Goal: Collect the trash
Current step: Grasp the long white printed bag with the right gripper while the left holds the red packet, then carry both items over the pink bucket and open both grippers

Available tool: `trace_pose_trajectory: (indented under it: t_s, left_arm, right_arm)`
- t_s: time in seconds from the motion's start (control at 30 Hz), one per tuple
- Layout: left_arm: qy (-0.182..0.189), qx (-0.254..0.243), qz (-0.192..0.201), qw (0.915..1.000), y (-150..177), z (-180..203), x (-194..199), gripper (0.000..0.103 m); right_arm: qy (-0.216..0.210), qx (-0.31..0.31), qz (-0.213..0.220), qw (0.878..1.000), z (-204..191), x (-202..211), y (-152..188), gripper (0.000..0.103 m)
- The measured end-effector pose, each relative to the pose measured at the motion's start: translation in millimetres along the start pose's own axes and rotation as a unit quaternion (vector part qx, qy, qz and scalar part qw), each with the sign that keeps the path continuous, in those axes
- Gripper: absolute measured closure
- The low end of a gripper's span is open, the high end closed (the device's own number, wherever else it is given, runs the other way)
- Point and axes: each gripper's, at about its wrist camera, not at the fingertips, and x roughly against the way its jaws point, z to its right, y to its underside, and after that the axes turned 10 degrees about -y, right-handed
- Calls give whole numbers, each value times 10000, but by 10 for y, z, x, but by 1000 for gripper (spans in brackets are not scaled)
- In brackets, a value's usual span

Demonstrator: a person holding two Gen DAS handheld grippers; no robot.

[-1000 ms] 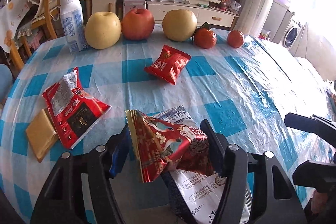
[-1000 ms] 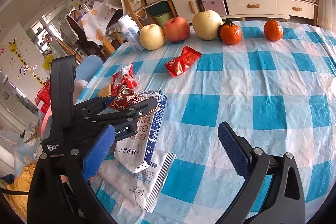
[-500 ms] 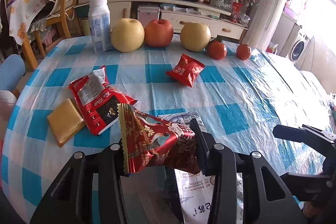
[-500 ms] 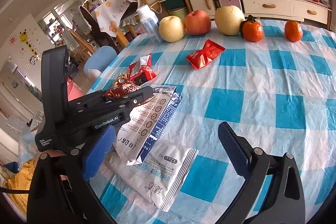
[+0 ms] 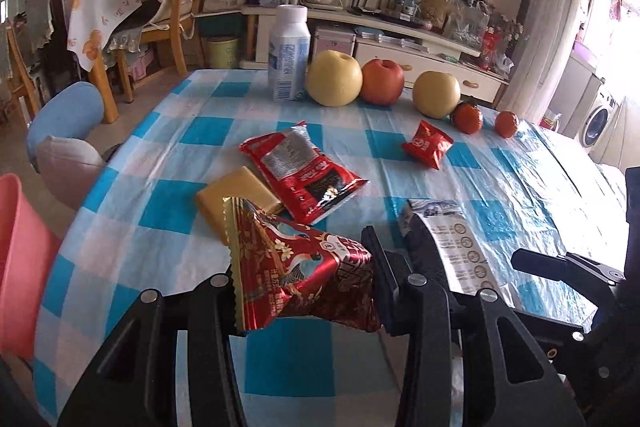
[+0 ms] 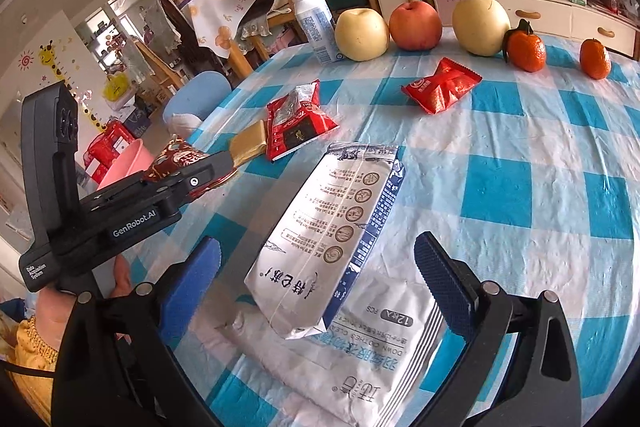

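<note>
The left gripper [image 5: 304, 291] has its jaws clamped on a crinkled dark-red foil snack wrapper with gold print and a serrated gold edge [image 5: 300, 279]. A second ago those jaws stood wider around the same wrapper while it sat low over the white pouch; now the grip is tight, the wrapper is lifted clear of the desk, and the gripper has swung toward the desk's left edge. In the right wrist view the wrapper [image 6: 176, 159] hangs near a pink plastic bin [image 6: 124, 163] beside the desk, which I judge to be where it is headed; this piece looks collected and needs only dropping.

The right gripper [image 6: 316, 267] has wide, empty jaws, poised around but not touching a white and navy paper pouch with round printed icons [image 6: 336, 243], which lies on a flat white plastic packet with grey lettering [image 6: 352, 363]. It has drawn closer to the pouch, probably its next pick.

Further out on the blue and white checked desk [image 5: 500, 187] more trash lies untouched: a flat gold packet [image 5: 228, 195], a large red and black snack bag [image 5: 304, 175] and a small red sachet [image 5: 426, 143]. So the task seems early.
</note>
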Motion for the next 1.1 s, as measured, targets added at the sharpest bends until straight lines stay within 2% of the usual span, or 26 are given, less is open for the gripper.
trace_pose_trajectory:
  t_s: [0.13, 0.3, 0.47, 0.6, 0.67, 0.93, 1.1]
  left_arm:
    - [-86, 41, 9, 10000, 8, -148, -47, 58]
    - [-133, 42, -13, 9999, 48, -270, -104, 58]
    - [-85, 134, -82, 9998, 50, -387, -135, 58]
    - [-61, 183, -73, 9998, 40, -443, -117, 58]
    - [-79, 167, -64, 9998, 37, -453, -101, 58]
    - [-124, 138, -76, 9998, 40, -494, -63, 58]
    - [-79, 225, -28, 9997, 18, -573, -3, 58]
  right_arm:
    - [132, -37, -41, 9999, 4, -143, 1, 25]
    - [275, 4, -223, 9994, 10, -330, 29, 25]
    - [616, 339, -325, 9970, -65, -461, 66, 25]
    - [848, 478, -308, 9948, -79, -479, 66, 35]
    - [917, 486, -270, 9942, -64, -473, 59, 35]
    - [997, 551, -85, 9934, -57, -430, 63, 36]
    - [896, 653, 146, 9937, -144, -347, 40, 36]
